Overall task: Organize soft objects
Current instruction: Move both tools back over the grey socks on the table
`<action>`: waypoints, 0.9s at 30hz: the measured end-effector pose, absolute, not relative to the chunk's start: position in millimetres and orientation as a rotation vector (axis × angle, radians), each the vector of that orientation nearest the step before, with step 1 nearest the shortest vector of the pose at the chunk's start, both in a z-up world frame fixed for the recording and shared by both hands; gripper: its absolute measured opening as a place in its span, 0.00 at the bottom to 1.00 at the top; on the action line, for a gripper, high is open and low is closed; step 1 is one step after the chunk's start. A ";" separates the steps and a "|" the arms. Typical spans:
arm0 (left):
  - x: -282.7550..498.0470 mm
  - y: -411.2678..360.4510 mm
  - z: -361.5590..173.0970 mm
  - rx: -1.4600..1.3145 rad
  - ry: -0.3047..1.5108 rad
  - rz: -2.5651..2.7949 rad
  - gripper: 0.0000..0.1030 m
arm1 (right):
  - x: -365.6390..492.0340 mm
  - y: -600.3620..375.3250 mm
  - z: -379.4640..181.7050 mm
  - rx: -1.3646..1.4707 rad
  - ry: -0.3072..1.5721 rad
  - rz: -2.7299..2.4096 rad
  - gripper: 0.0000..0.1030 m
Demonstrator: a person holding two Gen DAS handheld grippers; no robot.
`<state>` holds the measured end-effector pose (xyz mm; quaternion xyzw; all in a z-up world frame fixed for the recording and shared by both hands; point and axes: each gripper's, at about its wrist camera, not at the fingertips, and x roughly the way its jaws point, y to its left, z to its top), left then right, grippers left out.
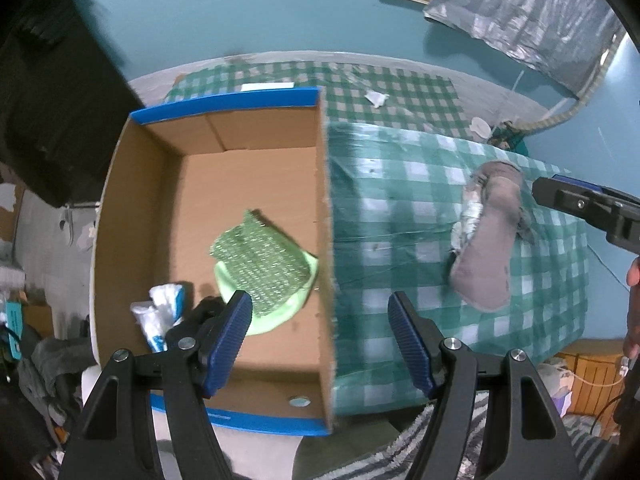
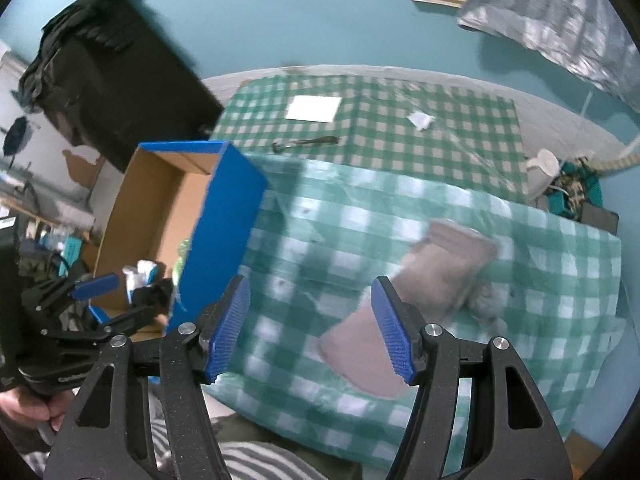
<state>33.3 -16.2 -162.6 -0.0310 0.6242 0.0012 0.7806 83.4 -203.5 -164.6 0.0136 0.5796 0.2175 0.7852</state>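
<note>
Soft objects, inventory:

1. Grey sock – lies flat on green-checked cloth covering the counter, outside the box, at 3 o'clock of it in left wrist view. Crumpled grey/white bit at its far end. In right wrist view the sock is blurred, runs diagonally from 7 to 1 o'clock, lower end partly behind the right finger's blue pad.

2. Green mesh scrubber – inside cardboard box, on the floor of the box near its 3 o'clock wall, resting on a pale green cloth.

3. White/blue wrapped pkg – also in box, at 9 o'clock of the scrubber, just beside left pad. Type unclear.

Box: brown inside, blue outside w/ blue rim, open top, sits on the counter touching the checked cloth's edge.

Left gripper – jaws wide apart, nothing btwn pads; hangs pointing down over the box's 3 o'clock wall. Seen also in right wrist view at 9 o'clock, held by a hand.

Right gripper – jaws apart, nothing clamped; pads clear of the sock, above the cloth. Its tip shows in left wrist view at 3 o'clock, just beside the sock's far end.

Misc: white paper square and small crumpled scrap on a second checked cloth farther back, 12 o'clock. Teal wall behind.
</note>
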 end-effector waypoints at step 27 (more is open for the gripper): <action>70.7 -135.0 -191.2 0.110 1.420 -0.162 0.75 | 99.3 -356.9 -221.3 -0.017 1.329 0.280 0.62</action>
